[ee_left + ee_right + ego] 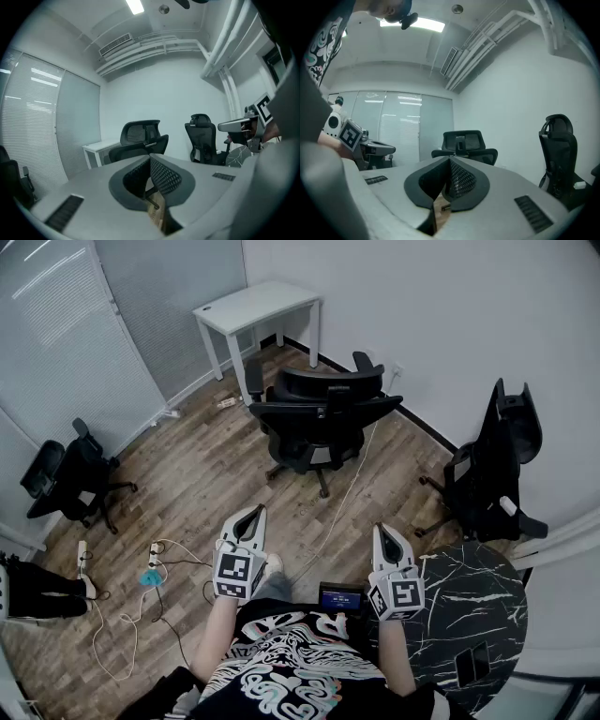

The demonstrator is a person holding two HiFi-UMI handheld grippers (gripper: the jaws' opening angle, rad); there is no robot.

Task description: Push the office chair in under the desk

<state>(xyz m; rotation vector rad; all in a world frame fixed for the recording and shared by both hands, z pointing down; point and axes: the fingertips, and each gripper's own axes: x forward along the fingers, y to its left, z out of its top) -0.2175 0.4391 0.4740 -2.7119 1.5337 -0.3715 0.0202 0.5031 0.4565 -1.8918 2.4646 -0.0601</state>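
A black office chair [319, 413] stands on the wood floor in the head view, its back toward me, a short way in front of a small white desk [255, 307] by the far wall. The chair [140, 140] shows beyond the left jaws with the desk [96, 151] to its left, and the chair [465, 145] shows again in the right gripper view. My left gripper [251, 517] and right gripper [388, 540] are held side by side near my body, well short of the chair. Both are shut with nothing between their jaws.
A second black chair [497, 465] stands by the right wall, a third [70, 479] at the left by the blinds. A round black marble table [469, 620] sits at my right. Power strips and white cables [150, 568] lie on the floor at the left.
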